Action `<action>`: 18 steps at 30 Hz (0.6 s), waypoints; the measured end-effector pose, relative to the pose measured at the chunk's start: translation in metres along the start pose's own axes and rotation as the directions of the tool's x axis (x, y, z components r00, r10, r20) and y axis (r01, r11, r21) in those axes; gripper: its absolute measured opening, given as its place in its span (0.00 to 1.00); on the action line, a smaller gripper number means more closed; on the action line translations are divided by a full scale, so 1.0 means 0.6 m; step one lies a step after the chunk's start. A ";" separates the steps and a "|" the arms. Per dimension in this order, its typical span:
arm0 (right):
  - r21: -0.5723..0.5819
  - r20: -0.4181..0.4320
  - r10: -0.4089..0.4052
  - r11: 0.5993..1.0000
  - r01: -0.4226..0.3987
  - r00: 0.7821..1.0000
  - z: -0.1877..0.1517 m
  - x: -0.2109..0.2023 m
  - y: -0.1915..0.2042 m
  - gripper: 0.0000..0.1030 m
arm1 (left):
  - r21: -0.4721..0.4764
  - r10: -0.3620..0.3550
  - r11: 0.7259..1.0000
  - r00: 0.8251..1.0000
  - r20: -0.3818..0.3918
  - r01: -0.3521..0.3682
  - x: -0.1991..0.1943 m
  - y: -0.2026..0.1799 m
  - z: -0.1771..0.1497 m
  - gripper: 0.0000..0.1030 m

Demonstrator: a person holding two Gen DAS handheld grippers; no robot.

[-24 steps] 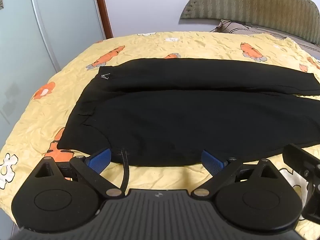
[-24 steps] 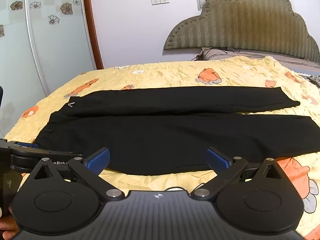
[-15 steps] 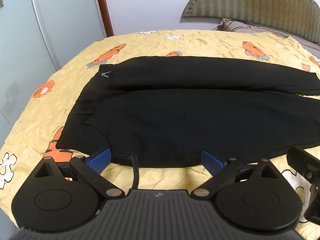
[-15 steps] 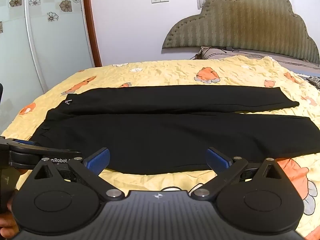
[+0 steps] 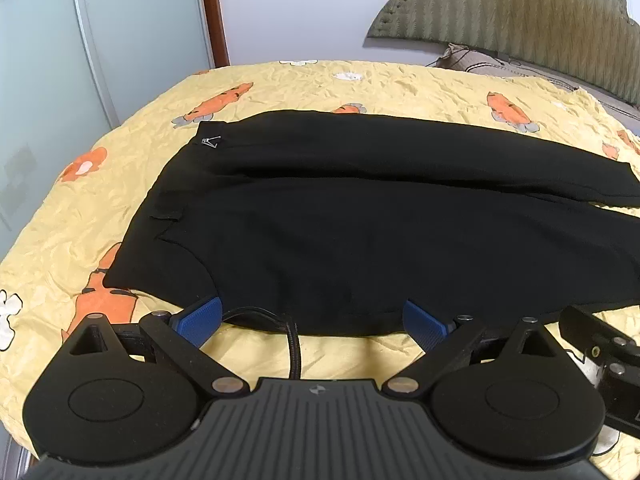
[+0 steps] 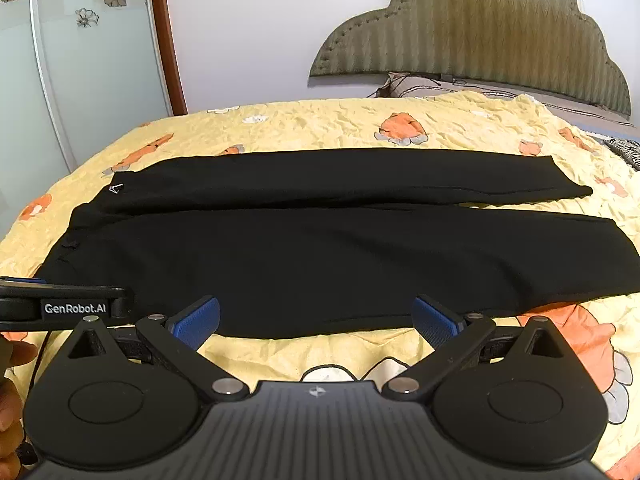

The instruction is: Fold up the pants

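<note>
Black pants (image 5: 360,216) (image 6: 312,240) lie flat across the yellow bed, waistband at the left and both legs stretching to the right, the far leg partly over the near one. A small silver logo (image 5: 211,142) marks the waist. My left gripper (image 5: 312,318) is open, its blue pads hovering at the near hem by the waist end, nothing between them. Over the near edge of the front leg, my right gripper (image 6: 316,316) stands open and holds nothing. The left gripper's side (image 6: 64,304) shows at the left of the right wrist view.
A yellow bedsheet (image 5: 320,88) with orange carrot prints covers the bed. A padded headboard (image 6: 480,32) and pillow sit at the far right. A glass wardrobe door (image 5: 80,40) stands beyond the bed's left side. A black cable (image 5: 294,344) hangs under my left gripper. A hand (image 6: 12,400) shows at lower left.
Both grippers have crept slightly forward toward the near hem of the pants. The cable under the left gripper has swung to the right. The jaws stay wide.
</note>
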State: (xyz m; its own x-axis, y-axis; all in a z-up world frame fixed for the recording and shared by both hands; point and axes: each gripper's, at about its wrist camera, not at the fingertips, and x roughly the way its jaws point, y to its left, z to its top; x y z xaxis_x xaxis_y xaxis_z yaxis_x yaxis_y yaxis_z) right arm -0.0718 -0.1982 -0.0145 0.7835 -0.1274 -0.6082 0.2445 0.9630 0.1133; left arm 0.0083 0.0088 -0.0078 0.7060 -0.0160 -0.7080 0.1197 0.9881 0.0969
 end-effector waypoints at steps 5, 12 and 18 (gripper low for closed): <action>0.001 -0.011 -0.006 1.000 0.006 1.000 -0.004 0.006 0.001 1.00 | -0.016 -0.012 1.000 1.000 0.000 0.012 -0.001 0.001 0.001 0.96; 0.017 -0.020 -0.005 1.000 0.005 1.000 -0.002 0.009 -0.002 1.00 | 0.019 -0.005 1.000 1.000 0.017 0.005 -0.007 -0.011 -0.002 0.96; 0.015 -0.023 -0.007 1.000 0.007 1.000 -0.002 0.011 -0.001 1.00 | 0.013 -0.013 1.000 1.000 0.019 0.013 -0.005 -0.007 -0.003 0.96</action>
State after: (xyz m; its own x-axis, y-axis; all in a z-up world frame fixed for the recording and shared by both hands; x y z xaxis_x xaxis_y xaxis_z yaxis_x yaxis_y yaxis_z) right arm -0.0674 -0.1995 -0.0192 0.7684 -0.1286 -0.6269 0.2586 0.9584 0.1204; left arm 0.0047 0.0050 -0.0074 0.7174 -0.0322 -0.6959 0.1377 0.9858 0.0963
